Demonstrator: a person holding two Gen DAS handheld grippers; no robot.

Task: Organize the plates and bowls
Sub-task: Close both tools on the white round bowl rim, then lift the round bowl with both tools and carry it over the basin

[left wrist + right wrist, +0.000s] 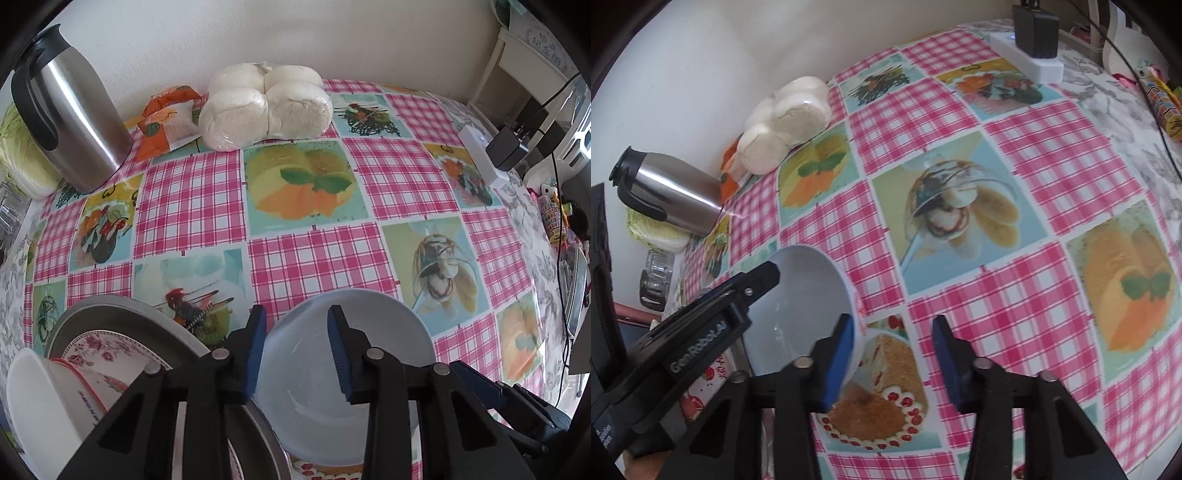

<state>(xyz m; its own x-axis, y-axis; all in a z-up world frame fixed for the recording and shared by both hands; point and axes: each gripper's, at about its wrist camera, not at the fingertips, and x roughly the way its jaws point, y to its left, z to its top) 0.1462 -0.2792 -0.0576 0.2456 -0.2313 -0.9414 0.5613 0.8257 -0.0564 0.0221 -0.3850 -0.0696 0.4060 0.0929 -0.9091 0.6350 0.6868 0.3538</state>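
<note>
Blue-padded fingers of the left gripper [297, 350] are seen spread wide, straddling the near rim of a pale blue bowl [369, 332] without clamping it. That bowl is set on the checked tablecloth [317, 258], just beside a metal tray [110, 314] on which a floral plate [107, 349] and a red-rimmed white bowl [44, 391] are stacked. Well open and empty, the right gripper [895, 360] is held over the cloth, its left finger overlapping the bowl's rim. Farther back, a steel thermos jug [70, 110] and bagged steamed buns [266, 107] are placed by the wall.
</note>
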